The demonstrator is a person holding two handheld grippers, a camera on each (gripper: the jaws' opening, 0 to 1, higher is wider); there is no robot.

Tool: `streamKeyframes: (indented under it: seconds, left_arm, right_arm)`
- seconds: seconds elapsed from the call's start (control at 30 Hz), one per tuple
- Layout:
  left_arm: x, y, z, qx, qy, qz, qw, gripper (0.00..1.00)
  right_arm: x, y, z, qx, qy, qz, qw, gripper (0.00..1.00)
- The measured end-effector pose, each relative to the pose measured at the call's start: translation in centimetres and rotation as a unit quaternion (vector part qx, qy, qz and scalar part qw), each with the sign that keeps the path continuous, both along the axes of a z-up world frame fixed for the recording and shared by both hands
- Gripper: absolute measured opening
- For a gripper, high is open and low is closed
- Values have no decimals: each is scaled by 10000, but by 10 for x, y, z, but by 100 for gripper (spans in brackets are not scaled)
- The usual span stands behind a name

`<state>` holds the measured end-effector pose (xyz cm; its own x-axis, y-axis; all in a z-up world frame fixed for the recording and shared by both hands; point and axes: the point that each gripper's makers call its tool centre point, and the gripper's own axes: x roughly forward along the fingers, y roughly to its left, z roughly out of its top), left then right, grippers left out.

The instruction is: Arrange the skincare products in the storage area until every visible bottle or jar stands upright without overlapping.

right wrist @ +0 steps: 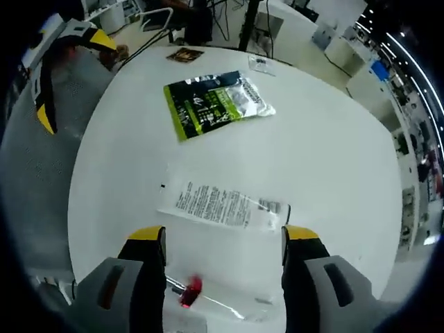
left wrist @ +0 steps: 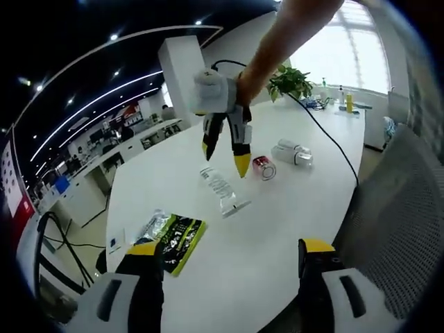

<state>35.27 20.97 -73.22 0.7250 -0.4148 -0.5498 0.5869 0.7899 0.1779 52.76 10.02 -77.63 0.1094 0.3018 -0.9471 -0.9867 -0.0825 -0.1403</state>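
Right gripper [right wrist: 216,239] hovers jaws spread over the clear plastic bottle with the printed label [right wrist: 223,205] lying flat mid-table, left gripper [left wrist: 229,251] spread and empty too, and I reckon that slick round bottle could roll away if pinched off-centre.

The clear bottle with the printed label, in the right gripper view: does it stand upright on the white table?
No. The clear bottle lies flat on its side on the white table, label facing up.
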Motion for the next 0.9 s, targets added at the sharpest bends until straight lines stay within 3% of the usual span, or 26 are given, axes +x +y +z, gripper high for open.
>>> streamKeyframes:
  seconds: [0.43, 0.57, 0.63, 0.7, 0.9]
  left_arm:
    - [0, 1, -2, 48, 52, 20, 10000, 81]
    - [0, 1, -3, 43, 81, 30, 10000, 81]
    - [0, 1, -4, 48, 104, 31, 9999, 81]
    - [0, 1, -5, 69, 114, 16, 9999, 81]
    - [-1, 2, -8, 121, 158, 39, 9998, 81]
  right_arm:
    - [6, -13, -7, -216, 18, 151, 9997, 64]
    - [13, -9, -11, -418, -136, 719, 9964, 60]
    - [16, -4, -12, -601, -345, 1277, 9894, 60]
    - [19, 4, -13, -751, -621, 1883, 9773, 63]
    - [22, 20, -31, -1238, -617, 3121, 9399, 68]
